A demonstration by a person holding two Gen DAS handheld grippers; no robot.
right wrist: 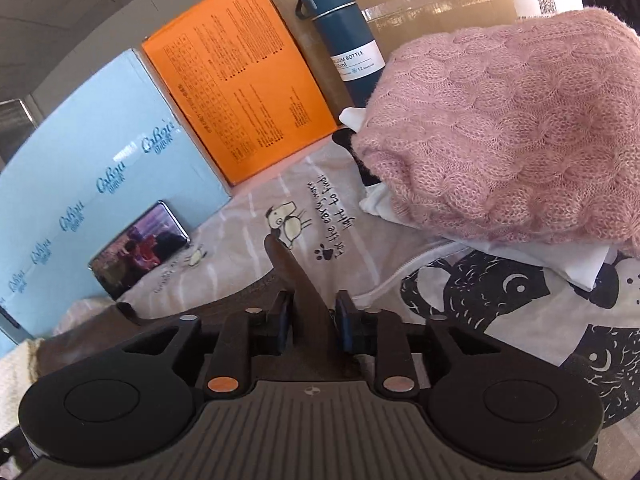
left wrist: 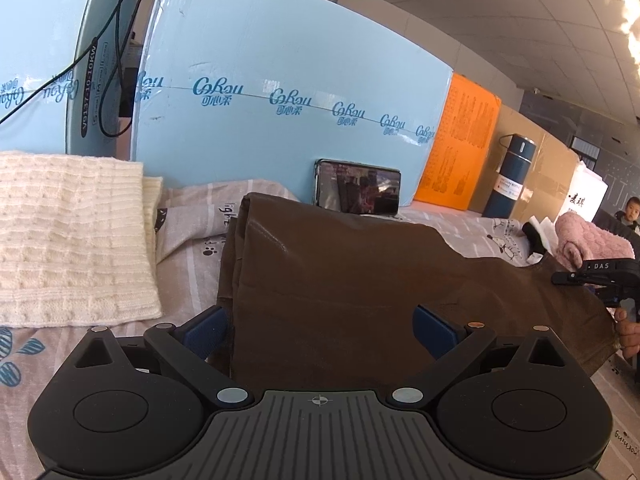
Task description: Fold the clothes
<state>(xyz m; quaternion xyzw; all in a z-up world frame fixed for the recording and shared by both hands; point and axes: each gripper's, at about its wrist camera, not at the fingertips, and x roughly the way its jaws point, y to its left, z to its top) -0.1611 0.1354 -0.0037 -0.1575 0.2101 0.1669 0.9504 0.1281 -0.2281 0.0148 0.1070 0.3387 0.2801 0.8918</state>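
A brown garment (left wrist: 340,280) lies part-folded on the printed bedsheet (left wrist: 188,264). My left gripper (left wrist: 320,330) is open, its blue pads spread wide over the garment's near edge. My right gripper (right wrist: 310,322) is shut on a raised edge of the brown garment (right wrist: 298,280), which sticks up between the pads. The right gripper also shows in the left wrist view (left wrist: 592,276) at the garment's far right end.
A folded cream knit (left wrist: 72,240) lies at left. A pink knit sweater (right wrist: 508,128) sits on a white garment at right. A phone (left wrist: 358,192), light blue boxes (left wrist: 280,80), an orange box (right wrist: 240,92) and a blue flask (right wrist: 344,36) line the back.
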